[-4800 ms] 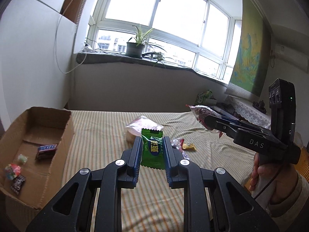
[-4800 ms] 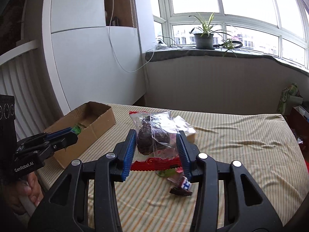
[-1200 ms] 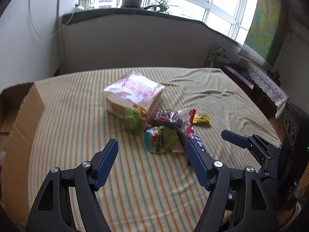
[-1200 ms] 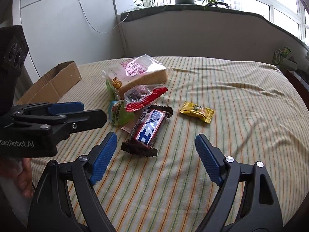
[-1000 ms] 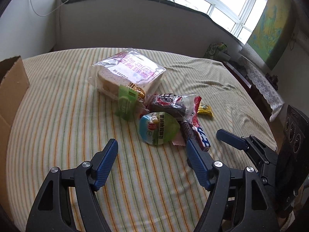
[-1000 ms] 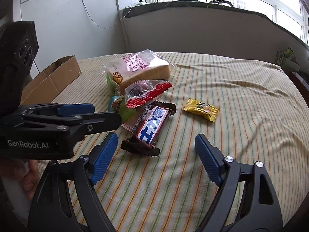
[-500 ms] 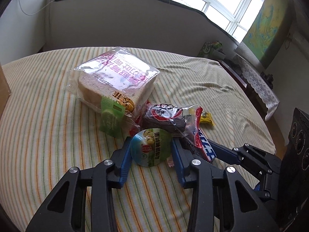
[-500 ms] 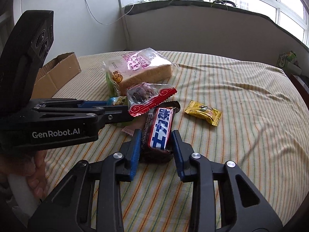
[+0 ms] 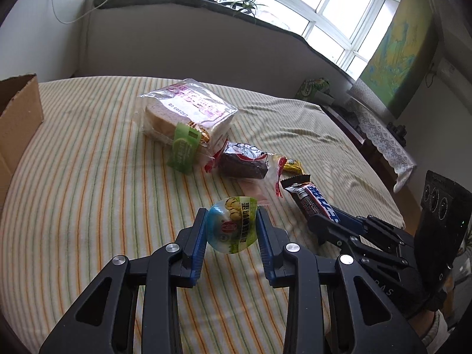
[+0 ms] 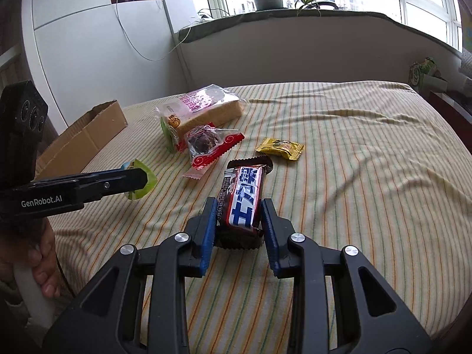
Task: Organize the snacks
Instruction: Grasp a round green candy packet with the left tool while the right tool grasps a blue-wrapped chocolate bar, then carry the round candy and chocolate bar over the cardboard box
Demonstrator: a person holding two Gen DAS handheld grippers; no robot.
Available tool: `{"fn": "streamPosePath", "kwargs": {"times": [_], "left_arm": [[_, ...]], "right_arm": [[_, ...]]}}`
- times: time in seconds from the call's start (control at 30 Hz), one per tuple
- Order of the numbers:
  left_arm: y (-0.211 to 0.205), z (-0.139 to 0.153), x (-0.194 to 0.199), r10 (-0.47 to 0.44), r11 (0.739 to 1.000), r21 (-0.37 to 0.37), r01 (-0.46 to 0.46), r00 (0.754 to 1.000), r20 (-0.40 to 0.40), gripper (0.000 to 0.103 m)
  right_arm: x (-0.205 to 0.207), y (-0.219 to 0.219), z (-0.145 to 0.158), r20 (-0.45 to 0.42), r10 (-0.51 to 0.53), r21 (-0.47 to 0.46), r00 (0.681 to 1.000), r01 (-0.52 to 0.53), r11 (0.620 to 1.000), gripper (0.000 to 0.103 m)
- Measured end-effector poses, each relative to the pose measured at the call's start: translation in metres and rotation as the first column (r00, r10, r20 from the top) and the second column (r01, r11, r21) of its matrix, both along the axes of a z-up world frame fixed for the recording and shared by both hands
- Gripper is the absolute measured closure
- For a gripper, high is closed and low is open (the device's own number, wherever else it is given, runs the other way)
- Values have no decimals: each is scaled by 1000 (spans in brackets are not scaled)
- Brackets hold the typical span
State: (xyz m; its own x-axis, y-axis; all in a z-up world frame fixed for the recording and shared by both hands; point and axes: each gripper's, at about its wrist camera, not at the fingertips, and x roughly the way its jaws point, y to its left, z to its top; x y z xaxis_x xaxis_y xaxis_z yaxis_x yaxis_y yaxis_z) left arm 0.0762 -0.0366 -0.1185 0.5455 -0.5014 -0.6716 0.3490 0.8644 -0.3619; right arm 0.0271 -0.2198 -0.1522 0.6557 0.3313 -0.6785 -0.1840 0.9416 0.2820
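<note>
My left gripper (image 9: 231, 215) has its jaws closing, pads pressed on a round green-and-blue snack pack (image 9: 231, 227), held a little off the striped sheet. My right gripper (image 10: 239, 203) is shut on a dark chocolate bar (image 10: 244, 188) with a red, white and blue label, its far end tilted up. Each gripper shows in the other's view: the bar (image 9: 312, 199) at the right, the round pack (image 10: 144, 184) at the left. Still on the bed lie a bag of sliced bread (image 9: 185, 109), a green packet (image 9: 183, 147), a dark cake in clear wrap (image 9: 243, 162) and a yellow candy (image 10: 280, 147).
A cardboard box (image 10: 85, 138) stands open at the bed's left edge. A pink sachet (image 10: 196, 172) lies beside the cake. The striped sheet (image 10: 368, 177) is rumpled to the right. A low wall with a plant-topped sill runs behind the bed; a hand (image 10: 41, 262) grips the left handle.
A second ago both grippers stood open over the pile. They closed on the round pack and the chocolate bar, then drew them back from the pile.
</note>
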Motion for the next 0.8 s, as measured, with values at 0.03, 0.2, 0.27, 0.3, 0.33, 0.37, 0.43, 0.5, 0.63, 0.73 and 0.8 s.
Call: {"fn": "streamPosePath", "kwargs": {"times": [0.03, 0.2, 0.27, 0.3, 0.33, 0.37, 0.43, 0.5, 0.63, 0.73, 0.8], "left_arm": [[0, 1, -3, 2, 1000, 1, -2, 1000, 2, 73], [-4, 5, -11, 1, 1000, 4, -1, 1000, 15, 73], [-5, 7, -13, 2, 1000, 4, -2, 1000, 20, 73], [-6, 8, -13, 3, 1000, 3, -3, 1000, 23, 73], [-6, 9, -13, 2, 1000, 2, -2, 1000, 27, 73], [-6, 10, -14, 2, 1000, 2, -3, 1000, 31, 73], [-7, 15, -17, 3, 1000, 0, -3, 999, 45, 73], [-7, 23, -20, 7, 1000, 1, -7, 998, 69, 73], [-5, 54, -32, 15, 1000, 2, -15, 987, 158, 73], [1, 78, -43, 23, 1000, 0, -24, 973, 228, 73], [5, 89, -48, 33, 999, -3, -33, 965, 261, 73]], "right_arm": [[-1, 0, 0, 0, -1, 3, 1000, 1, 1000, 72], [-8, 0, 6, 18, -7, 7, 1000, 7, 1000, 72], [-8, 0, 9, 25, -8, 10, 1000, 8, 1000, 72], [-9, -1, 11, 30, -11, 14, 999, 11, 1000, 72], [-10, -2, 14, 36, -15, 23, 999, 14, 1000, 72], [-11, -4, 17, 45, -19, 30, 999, 17, 999, 72], [-13, -5, 29, 76, -28, 32, 997, 26, 999, 72], [-15, -9, 47, 119, -41, 34, 992, 37, 999, 72], [-23, -16, 82, 197, -65, 35, 978, 60, 998, 72], [-28, -18, 99, 231, -75, 31, 970, 70, 997, 72], [-31, -18, 105, 244, -79, 28, 967, 74, 997, 72]]}}
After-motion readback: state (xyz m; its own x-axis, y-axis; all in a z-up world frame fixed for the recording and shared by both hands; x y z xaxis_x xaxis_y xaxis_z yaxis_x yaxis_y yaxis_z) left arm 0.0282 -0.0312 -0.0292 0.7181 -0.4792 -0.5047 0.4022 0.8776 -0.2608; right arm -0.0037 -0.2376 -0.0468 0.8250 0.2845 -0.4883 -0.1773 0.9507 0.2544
